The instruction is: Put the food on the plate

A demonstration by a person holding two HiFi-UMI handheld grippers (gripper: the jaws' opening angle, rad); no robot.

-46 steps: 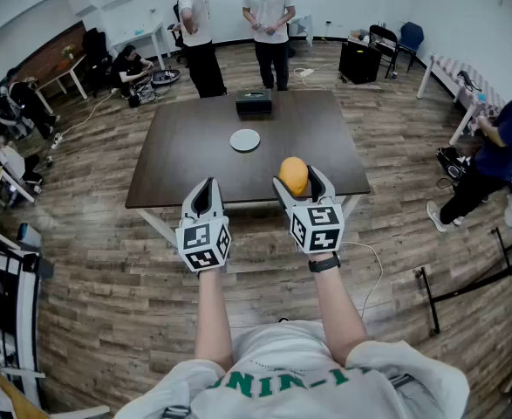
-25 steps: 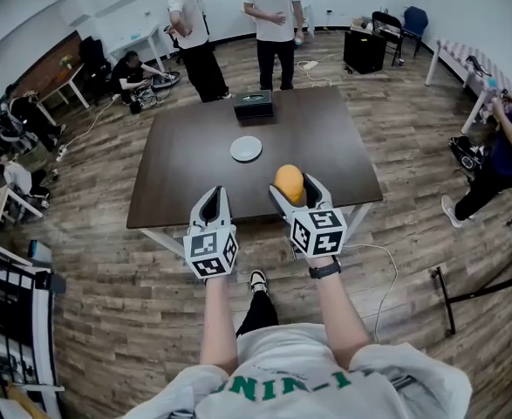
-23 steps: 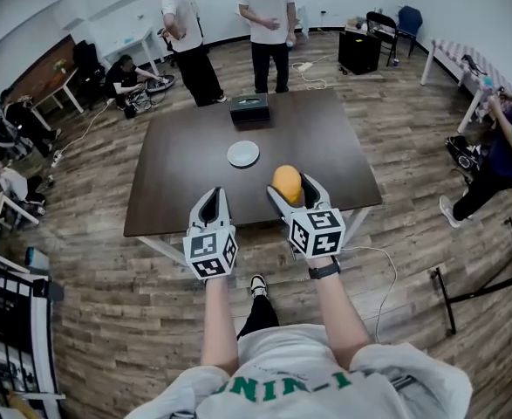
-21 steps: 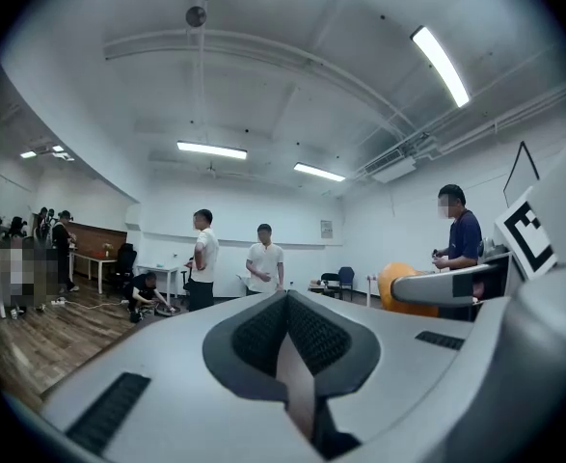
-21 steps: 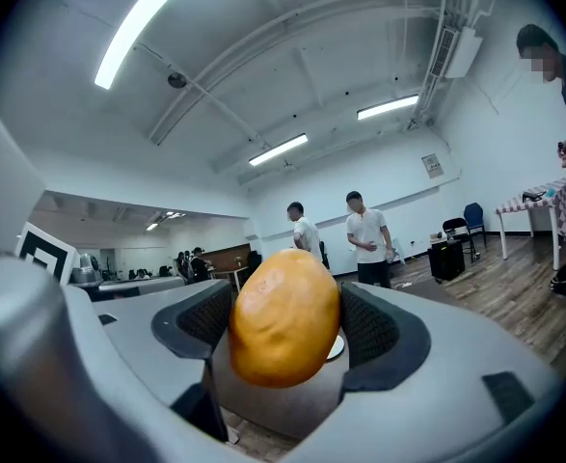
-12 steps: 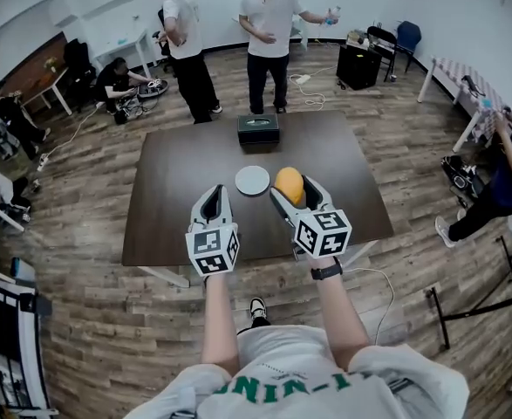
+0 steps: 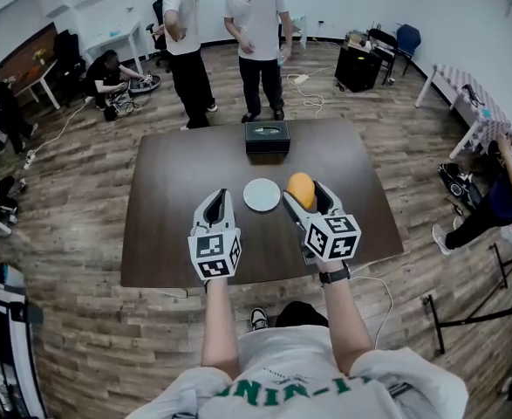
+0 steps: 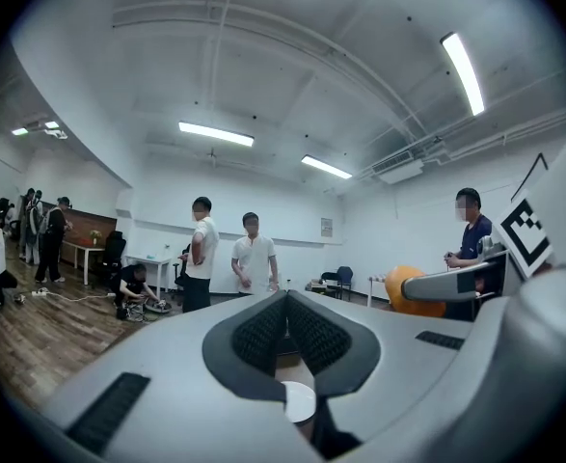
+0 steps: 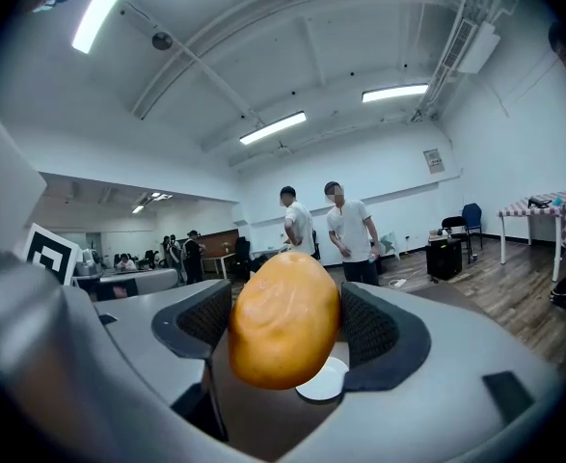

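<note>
A small white plate (image 7: pixel 262 195) lies near the middle of a dark brown table (image 7: pixel 173 199). My right gripper (image 7: pixel 304 190) is shut on an orange-yellow, egg-shaped piece of food (image 7: pixel 300 184), held above the table just right of the plate. In the right gripper view the food (image 9: pixel 283 321) fills the gap between the pads, and the plate (image 9: pixel 327 380) shows below and beyond it. My left gripper (image 7: pixel 215 196) hovers over the table left of the plate, shut and empty. In the left gripper view its tips (image 8: pixel 287 299) meet, the plate (image 8: pixel 300 401) shows below them and the food (image 8: pixel 408 288) at the right.
A black box (image 7: pixel 267 136) sits at the table's far edge behind the plate. Two people (image 7: pixel 256 33) stand just beyond that edge. Another person (image 7: pixel 502 190) is at the right, and more people, chairs and a black case line the room's walls.
I have come up to the table. Both grippers moved forward from short of its near edge to over its top, beside the plate. The food stayed in the right gripper.
</note>
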